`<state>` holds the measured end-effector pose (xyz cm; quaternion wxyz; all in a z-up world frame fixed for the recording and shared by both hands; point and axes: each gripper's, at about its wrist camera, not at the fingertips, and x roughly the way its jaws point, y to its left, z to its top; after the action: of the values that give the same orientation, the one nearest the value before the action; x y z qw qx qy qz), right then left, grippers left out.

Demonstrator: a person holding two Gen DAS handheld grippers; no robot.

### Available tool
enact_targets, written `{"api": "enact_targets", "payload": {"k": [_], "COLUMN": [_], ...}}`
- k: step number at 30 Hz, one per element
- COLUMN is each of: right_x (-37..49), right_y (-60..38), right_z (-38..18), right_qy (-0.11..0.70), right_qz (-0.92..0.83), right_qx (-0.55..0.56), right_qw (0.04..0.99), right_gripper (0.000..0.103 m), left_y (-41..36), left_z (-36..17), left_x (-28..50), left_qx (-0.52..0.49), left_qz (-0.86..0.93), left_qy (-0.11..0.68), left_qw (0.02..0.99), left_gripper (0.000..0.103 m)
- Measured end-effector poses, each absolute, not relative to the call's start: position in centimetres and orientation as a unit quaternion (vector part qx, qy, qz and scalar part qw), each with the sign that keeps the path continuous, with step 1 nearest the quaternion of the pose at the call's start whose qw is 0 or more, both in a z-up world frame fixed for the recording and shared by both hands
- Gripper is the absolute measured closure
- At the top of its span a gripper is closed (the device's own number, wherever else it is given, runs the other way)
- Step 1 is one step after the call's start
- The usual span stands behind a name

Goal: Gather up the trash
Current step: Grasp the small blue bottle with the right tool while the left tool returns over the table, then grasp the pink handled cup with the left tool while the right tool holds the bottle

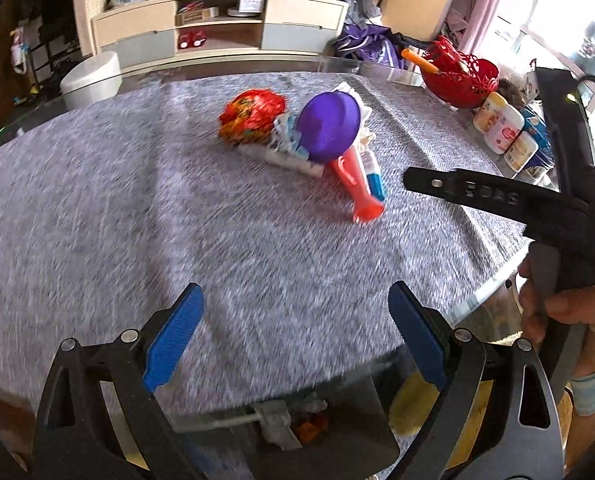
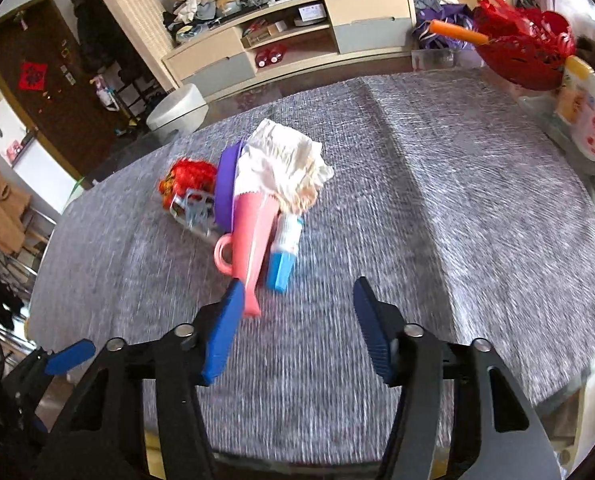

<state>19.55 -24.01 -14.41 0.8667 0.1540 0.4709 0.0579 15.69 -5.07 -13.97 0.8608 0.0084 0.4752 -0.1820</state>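
A heap of trash lies mid-table on the grey cloth (image 1: 137, 208): a crumpled red wrapper (image 1: 253, 116), a purple bowl (image 1: 329, 126) on its edge, a pink cup (image 1: 357, 192), a blue-and-white tube (image 1: 373, 180) and white packaging (image 1: 293, 158). My left gripper (image 1: 295, 308) is open and empty over the near edge, well short of the heap. My right gripper (image 2: 299, 284) is open with nothing between its pads. Its left finger is beside the end of the pink cup (image 2: 253, 240). Behind it lie the tube (image 2: 285, 248), crumpled white paper (image 2: 285, 164) and the purple bowl (image 2: 227, 188).
A red basket (image 1: 461, 76) and several white bottles (image 1: 501, 128) stand along the right edge. A dark bin (image 1: 297, 428) holding scraps sits below the near table edge. A hand (image 1: 557, 312) holds the right gripper's black frame (image 1: 497, 196). A white stool (image 1: 91, 76) stands beyond the table.
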Motion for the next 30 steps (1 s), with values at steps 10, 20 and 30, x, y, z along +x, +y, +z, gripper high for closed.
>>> {"api": "enact_targets", "payload": {"k": [10,20,30], "right_x": [23.5,25.1,25.9], "right_y": [-22.9,-23.6,-25.9], "right_z": [-16.4,-16.8,-17.1], "right_qy": [0.495,0.493,0.492], "right_qz": [0.068,0.038,0.039], "right_qx": [0.154,0.129,0.126], "right_qw": [0.853,0.860,0.860], "right_gripper": [0.076,0.082,0.083], "left_y": [-7.0,-8.5,-12.3], "left_z": [-15.1,-16.3,-17.1], "left_x": [18.7,20.7,23.5], "left_qx": [0.009,-0.009,-0.012], "left_qz": [-0.202,-0.216,-0.243], "left_qy": [0.486,0.496,0.501], "left_qw": [0.850,0.841,0.830], "left_gripper": [0.016,0.020,0.054]}}
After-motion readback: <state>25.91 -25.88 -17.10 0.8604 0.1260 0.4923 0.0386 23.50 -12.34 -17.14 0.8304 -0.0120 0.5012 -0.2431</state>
